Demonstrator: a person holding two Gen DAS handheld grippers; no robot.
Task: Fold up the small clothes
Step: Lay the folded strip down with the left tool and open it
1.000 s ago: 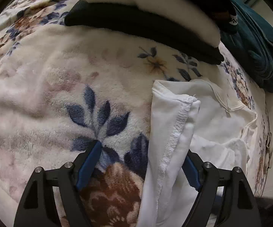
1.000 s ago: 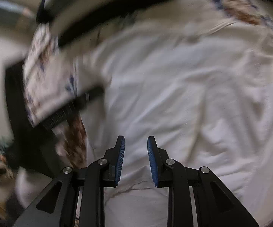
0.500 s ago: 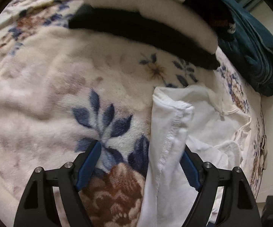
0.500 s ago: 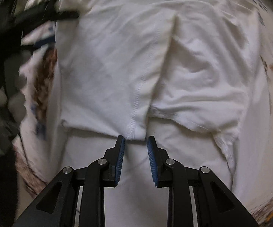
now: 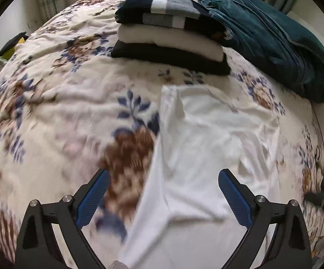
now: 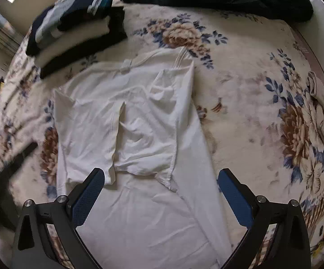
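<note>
Both grippers, left (image 5: 163,196) and right (image 6: 160,194), spread wide above white shirt (image 6: 139,121), gripping nothing; folded stack (image 5: 168,38) and teal garment (image 5: 274,44) beyond shirt collar

Bed (image 6: 247,94) was covered by a cream floral blanket (image 5: 56,103). Directly on it lay a white shirt (image 6: 139,121), spread flat with both sleeves folded in, a stack of folded clothes (image 5: 168,31) just beyond the collar, and a teal robe (image 5: 274,44) bunched beside the stack.
</note>
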